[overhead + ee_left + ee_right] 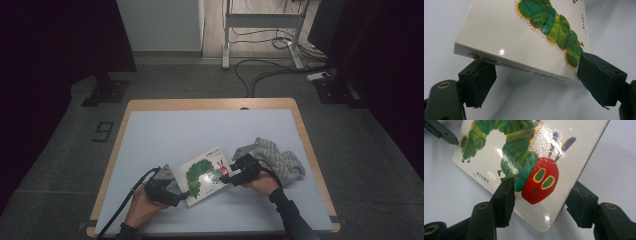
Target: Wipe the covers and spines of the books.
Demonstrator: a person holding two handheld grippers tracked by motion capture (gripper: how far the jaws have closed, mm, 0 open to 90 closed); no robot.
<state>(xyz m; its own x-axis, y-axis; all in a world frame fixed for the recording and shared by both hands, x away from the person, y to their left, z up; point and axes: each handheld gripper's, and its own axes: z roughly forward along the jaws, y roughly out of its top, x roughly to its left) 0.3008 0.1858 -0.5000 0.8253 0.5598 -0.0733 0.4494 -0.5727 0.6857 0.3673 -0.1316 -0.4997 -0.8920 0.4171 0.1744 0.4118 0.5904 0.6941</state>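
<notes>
Here, nearest the person, the left tool (181,196) meets the near-left corner of the picture book (206,175), its jaws set one above and one below that corner. In the left gripper view the left tool (531,82) has one jaw under the spine edge and the other lying on the cover beside the caterpillar's tail; whether the pads actually press the picture book (506,30) cannot be told from here.

A little farther off, the right tool (229,176) takes the book's opposite, right-hand end. In the right gripper view the right tool (539,202) stands partly open, one jaw resting on the cover of the picture book (529,157) next to the red caterpillar face, the other just outside and below the edge; a firm grip cannot be confirmed.

The book is tilted, its corners lifted clear of the pale tabletop (200,130), between the two tools. Just behind the right tool lies a grey patterned cloth (280,160), close to the tabletop's right edge. Ahead of both tools the tabletop runs open to its far wooden rim; left of the left tool there is open surface too.

The gripper views give the spine lettering and cover gloss; the high view gives the cloth and the edges.
</notes>
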